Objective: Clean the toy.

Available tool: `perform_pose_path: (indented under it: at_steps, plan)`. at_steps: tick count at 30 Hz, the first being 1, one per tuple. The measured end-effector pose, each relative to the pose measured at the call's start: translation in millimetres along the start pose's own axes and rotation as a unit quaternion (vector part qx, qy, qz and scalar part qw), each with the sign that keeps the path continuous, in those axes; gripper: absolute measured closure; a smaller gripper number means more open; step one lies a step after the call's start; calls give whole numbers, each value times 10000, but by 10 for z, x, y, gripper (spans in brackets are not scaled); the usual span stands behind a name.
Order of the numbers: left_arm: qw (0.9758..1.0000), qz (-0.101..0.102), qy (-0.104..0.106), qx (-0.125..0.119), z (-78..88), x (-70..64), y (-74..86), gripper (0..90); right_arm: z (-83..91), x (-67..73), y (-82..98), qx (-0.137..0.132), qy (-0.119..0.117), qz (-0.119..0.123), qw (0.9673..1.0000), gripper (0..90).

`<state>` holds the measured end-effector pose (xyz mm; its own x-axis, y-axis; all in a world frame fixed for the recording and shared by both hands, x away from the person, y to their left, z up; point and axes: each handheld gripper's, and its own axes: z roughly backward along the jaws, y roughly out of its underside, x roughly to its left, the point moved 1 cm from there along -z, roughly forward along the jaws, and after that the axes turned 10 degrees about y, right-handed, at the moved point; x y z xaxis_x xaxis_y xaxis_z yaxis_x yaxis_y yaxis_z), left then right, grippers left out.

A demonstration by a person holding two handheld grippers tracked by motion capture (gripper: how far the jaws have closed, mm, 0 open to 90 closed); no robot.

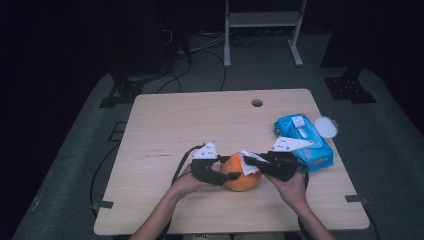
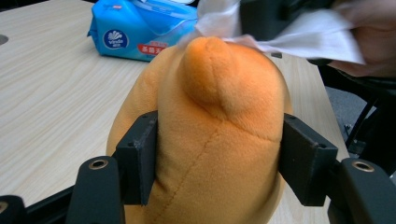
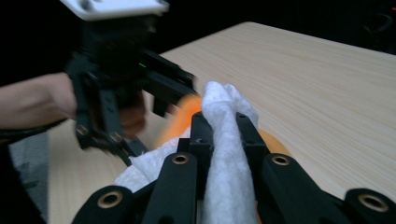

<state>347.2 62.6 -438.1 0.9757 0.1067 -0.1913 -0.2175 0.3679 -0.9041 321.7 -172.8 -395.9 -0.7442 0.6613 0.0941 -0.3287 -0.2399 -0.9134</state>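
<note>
Beside the blue wipes pack (image 1: 305, 142), the orange plush toy (image 1: 240, 174) is clamped steady by the left tongs (image 1: 220, 176) so the white wipe (image 1: 250, 162), pinched tight in the right tongs (image 1: 260, 162), can be rubbed over it.

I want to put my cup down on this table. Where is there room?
The far-left half of the table is bare, from the small hole to the left edge. The front strip by the person's arms is free too. It is crowded mid-front, where the left gripper clamps the orange plush toy and the right gripper presses a white wipe on it, and by the blue wipes pack.
</note>
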Motion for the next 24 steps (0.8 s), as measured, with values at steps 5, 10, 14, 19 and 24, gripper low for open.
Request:
perform_pose_path:
  at_steps: [5,10,14,19,24]
  plan:
    - [9999,-124,-61,56,-44,-33,-15,361,-95,183,-73,67,-39,390,9992,797]
    - [10000,-5,-19,-93,-2,31,27,363,-50,1,-7,68,227,187,9995,799]
    - [9998,-141,-8,-152,13,26,12,275,22,-216,101,218,420,-206,9987,798]
    - [9995,-290,115,-101,153,114,28,116,24,-256,107,260,453,-218,9984,796]
    - [9986,-442,196,228,128,258,150,110,29,-319,124,257,432,-284,9983,796]
